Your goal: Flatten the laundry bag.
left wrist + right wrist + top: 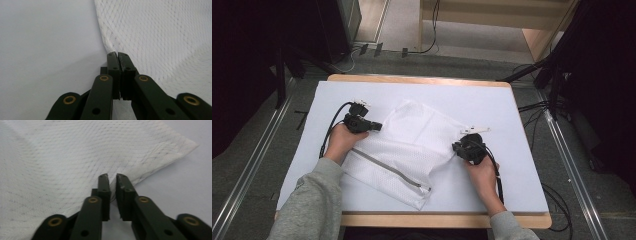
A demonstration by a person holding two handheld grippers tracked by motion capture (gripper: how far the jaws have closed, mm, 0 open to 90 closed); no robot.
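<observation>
Fingers of both the left gripper [117, 55] and right gripper [112, 178] pinch the mesh bag's [412, 145] edges.

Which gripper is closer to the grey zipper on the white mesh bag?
Left. The left gripper grips the bag's edge just above the zipper; the right gripper pinches the opposite edge.

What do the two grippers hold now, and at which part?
Both hold the white mesh bag by its edges. The left gripper pinches the left edge, and the right gripper pinches the right edge, below a corner. Both are shut on the fabric.
</observation>
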